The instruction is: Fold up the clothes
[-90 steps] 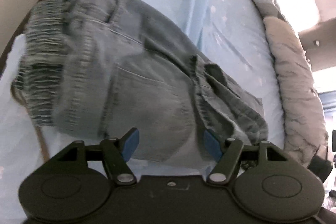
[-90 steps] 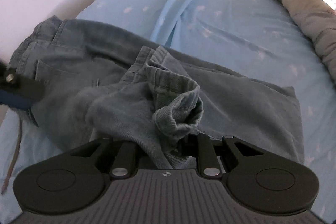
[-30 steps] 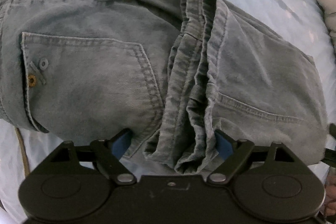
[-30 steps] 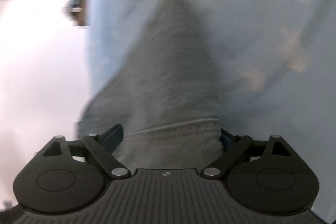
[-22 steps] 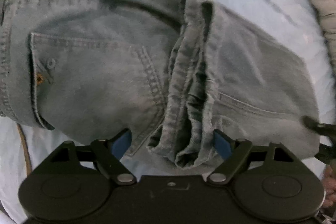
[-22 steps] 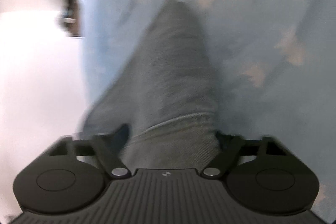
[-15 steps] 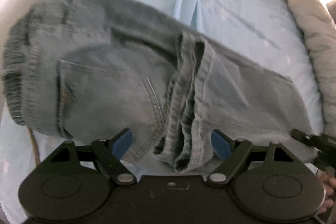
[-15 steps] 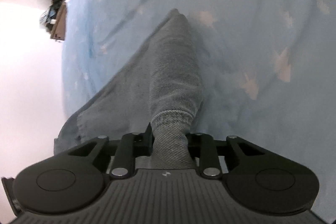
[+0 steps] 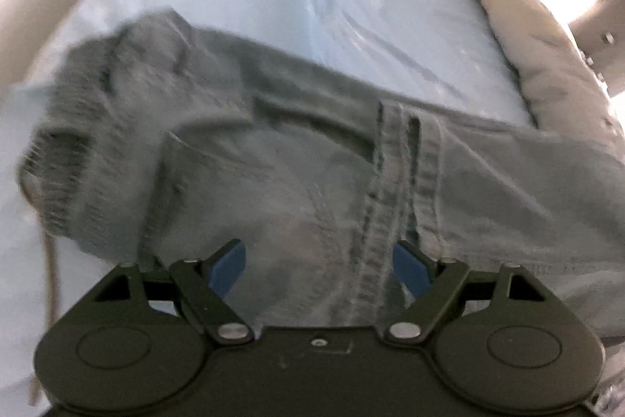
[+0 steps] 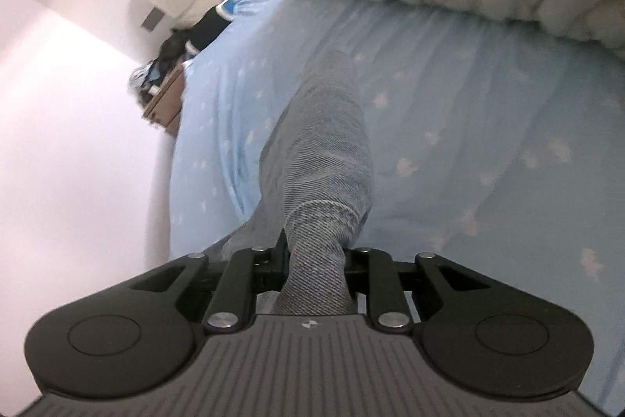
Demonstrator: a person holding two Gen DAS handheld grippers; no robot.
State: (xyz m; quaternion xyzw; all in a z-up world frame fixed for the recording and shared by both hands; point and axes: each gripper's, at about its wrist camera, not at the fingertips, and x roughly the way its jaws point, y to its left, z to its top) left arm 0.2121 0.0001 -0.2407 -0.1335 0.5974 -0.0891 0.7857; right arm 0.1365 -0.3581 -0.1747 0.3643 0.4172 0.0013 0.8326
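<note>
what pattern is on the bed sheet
Light blue bed sheet with small pale stars, clearest in the right wrist view.

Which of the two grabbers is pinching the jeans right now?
The right gripper. Its fingers are squeezed shut on a bunched piece of the jeans. The left gripper has its blue pads spread wide apart, with denim lying loose between them.

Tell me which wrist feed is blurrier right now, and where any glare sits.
Left wrist view: motion blur smears the jeans, worst at the waistband on the left; overexposed glare whitens the upper right corner. Right wrist view: sharper; denim weave shows crisply where the right tool clamps it, though the wall on the left is washed out pale.
</note>
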